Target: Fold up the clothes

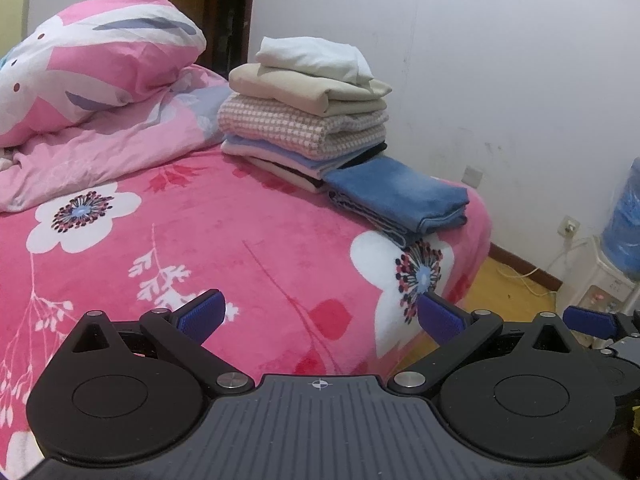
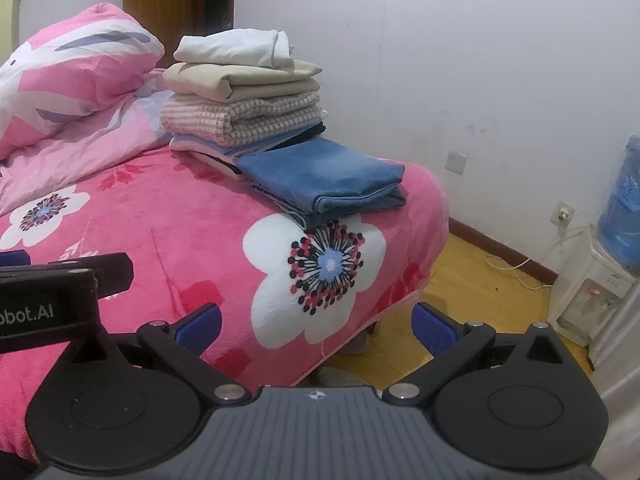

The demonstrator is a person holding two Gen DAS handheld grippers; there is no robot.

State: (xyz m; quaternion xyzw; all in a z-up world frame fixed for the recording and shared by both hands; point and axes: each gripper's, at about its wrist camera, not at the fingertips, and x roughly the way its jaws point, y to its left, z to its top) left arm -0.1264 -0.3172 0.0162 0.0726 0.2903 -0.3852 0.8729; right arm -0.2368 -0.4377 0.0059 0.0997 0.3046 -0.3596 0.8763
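My left gripper (image 1: pixel 322 316) and right gripper (image 2: pixel 316 326) both spread wide, holding nothing, low over pink bedspread (image 1: pixel 224 240). Folded clothes stack (image 1: pixel 308 116) ahead, far side; blue towel (image 2: pixel 320 178) touching its near edge.

Folded clothes in the tall stack (image 1: pixel 304 120): at least six, lower layers hard to separate | folded blue towel (image 1: pixel 400 196): one, beside the stack | pink quilt bundle (image 1: pixel 96 60): one | wall sockets (image 2: pixel 457 161): two | water dispenser (image 2: pixel 600 276): one, bearing one blue bottle (image 2: pixel 624 208)
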